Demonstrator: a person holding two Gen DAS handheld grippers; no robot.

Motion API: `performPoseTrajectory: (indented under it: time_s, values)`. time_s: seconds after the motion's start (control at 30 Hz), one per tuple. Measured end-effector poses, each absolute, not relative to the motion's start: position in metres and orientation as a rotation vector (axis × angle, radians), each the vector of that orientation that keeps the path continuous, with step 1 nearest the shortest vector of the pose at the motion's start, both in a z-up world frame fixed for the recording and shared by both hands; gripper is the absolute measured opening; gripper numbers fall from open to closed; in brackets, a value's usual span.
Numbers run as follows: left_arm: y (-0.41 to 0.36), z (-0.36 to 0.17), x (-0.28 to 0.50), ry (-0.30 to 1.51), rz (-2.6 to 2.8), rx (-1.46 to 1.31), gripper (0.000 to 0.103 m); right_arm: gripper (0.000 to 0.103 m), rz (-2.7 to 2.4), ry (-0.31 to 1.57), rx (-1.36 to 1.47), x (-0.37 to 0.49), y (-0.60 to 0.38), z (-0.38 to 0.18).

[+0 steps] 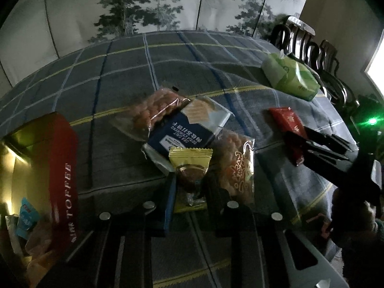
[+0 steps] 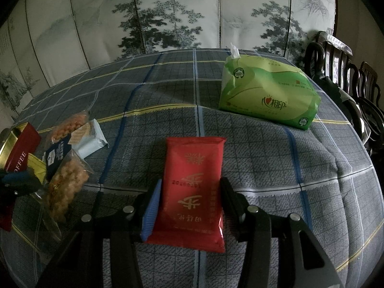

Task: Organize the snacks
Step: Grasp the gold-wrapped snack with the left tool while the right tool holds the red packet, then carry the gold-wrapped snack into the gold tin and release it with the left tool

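Observation:
In the left wrist view my left gripper [image 1: 189,187] has its fingers on both sides of a small yellow snack packet [image 1: 190,165] and looks shut on it. Behind it lie a navy soda-cracker pack [image 1: 184,129] and two clear bags of orange puffs [image 1: 156,110] [image 1: 236,165]. A red toffee tin [image 1: 48,180] stands open at the left with snacks inside. In the right wrist view my right gripper [image 2: 190,192] straddles a red snack packet [image 2: 194,187] lying on the cloth, jaws touching its two sides. It also shows in the left wrist view [image 1: 288,124].
A green tissue pack [image 2: 268,96] lies at the far right of the checked tablecloth [image 2: 168,91]. Dark wooden chairs [image 2: 348,76] stand past the right table edge. A painted folding screen [image 2: 168,16] stands behind the table.

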State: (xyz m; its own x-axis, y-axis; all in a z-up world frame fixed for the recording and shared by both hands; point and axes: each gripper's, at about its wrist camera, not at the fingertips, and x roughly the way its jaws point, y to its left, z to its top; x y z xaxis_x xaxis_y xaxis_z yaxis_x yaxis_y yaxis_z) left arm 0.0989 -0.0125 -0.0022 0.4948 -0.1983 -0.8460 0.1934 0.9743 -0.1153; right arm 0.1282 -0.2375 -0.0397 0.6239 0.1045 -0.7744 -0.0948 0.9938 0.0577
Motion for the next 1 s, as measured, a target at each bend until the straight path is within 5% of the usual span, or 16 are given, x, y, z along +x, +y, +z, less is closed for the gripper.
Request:
performPoseTrajectory:
  time_s: [0.57, 1.0]
  values:
    - [0.07, 0.065, 0.061, 0.925, -0.099, 0.007, 0.02, 0.05, 0.112, 0.89, 0.008, 0.127, -0.237, -0.039]
    - [0.181, 0.039, 0.044, 1.003, 0.106, -0.084, 0.02, 0.05, 0.104, 0.891, -0.012, 0.127, -0.237, -0.039]
